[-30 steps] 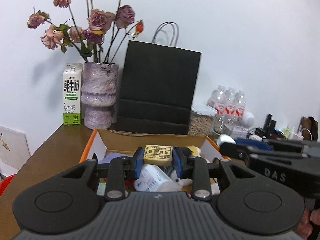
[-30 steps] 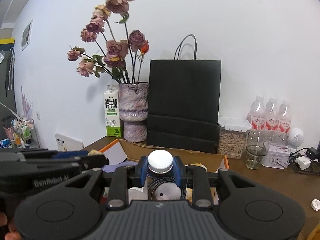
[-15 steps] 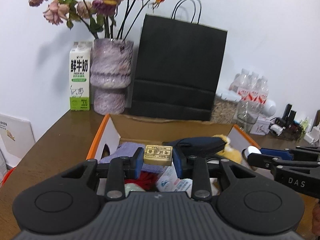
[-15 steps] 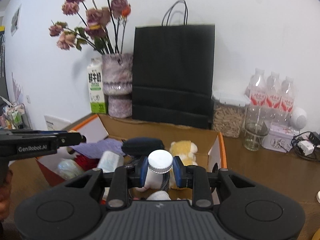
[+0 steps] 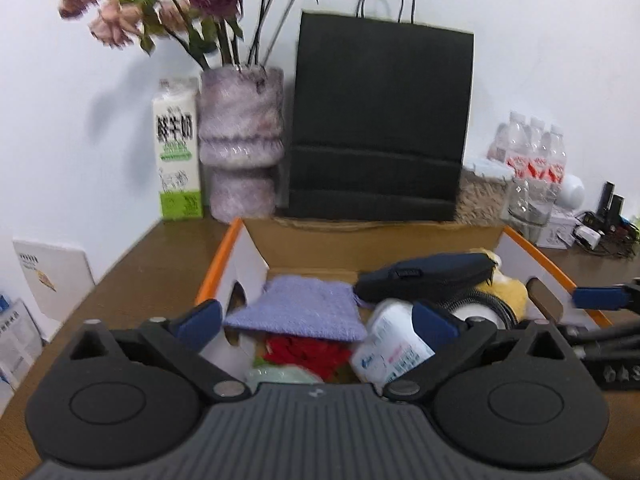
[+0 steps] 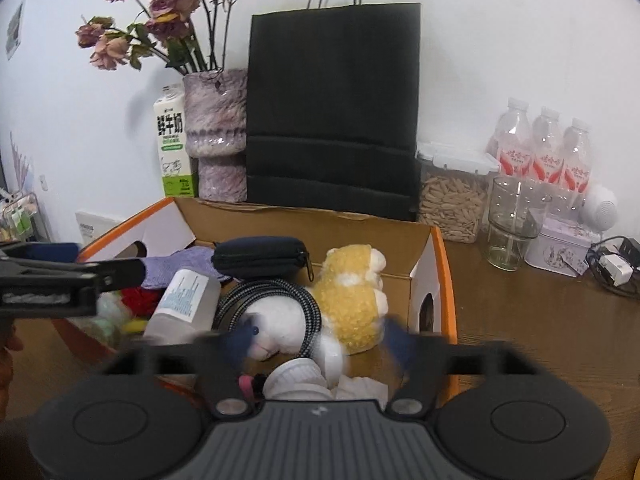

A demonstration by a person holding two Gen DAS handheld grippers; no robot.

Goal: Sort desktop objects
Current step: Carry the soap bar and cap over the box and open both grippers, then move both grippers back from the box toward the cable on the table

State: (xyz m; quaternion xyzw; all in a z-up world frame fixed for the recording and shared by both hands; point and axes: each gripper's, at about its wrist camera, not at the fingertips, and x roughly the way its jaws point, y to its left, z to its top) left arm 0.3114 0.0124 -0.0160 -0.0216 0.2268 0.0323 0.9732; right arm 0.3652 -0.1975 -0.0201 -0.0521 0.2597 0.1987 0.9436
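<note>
Release step: left gripper [image 5: 316, 322] and right gripper [image 6: 318, 338] jaws are opening wide, nothing clamped, above the cardboard box [image 6: 304, 222]. Sorted objects lie directly below. Next move: withdraw, then fetch remaining surface objects.

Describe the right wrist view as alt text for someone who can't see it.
The right tool, jaws opening and blurred, hangs over a cardboard box holding a yellow plush toy, a white bottle and a dark pouch. A black paper bag stands behind.
</note>
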